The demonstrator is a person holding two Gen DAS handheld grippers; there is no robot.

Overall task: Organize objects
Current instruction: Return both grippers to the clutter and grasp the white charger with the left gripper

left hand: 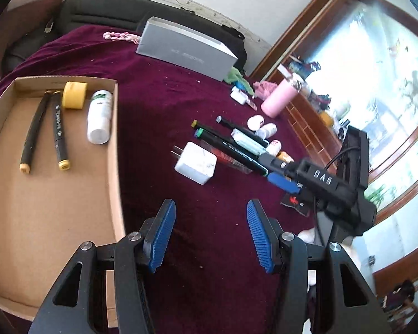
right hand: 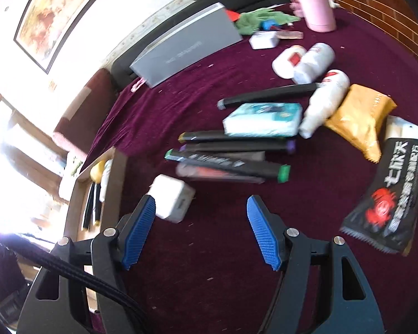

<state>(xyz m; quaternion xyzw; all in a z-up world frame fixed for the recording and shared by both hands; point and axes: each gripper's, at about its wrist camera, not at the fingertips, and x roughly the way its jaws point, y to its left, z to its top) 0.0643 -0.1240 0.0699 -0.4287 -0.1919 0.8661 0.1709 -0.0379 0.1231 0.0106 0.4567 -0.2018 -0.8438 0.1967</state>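
Already the cardboard tray (left hand: 2, 139) holds two markers (left hand: 58, 133), a yellow tape roll (left hand: 74, 94) and a white bottle (left hand: 99, 117). Loose markers (right hand: 231, 164), a white charger (right hand: 171, 200) and snack packets (right hand: 387, 194) lie beside it on the purple cloth (left hand: 158, 97). Left gripper (left hand: 209, 233) and right gripper (right hand: 200, 228) hover released, empty.

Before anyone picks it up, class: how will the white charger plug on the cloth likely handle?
The white charger plug looks like a stiff block, so it probably won't flex. Its flat sides suggest it slides rather than rolls. The smooth shell may slip; its prongs could snag the cloth.
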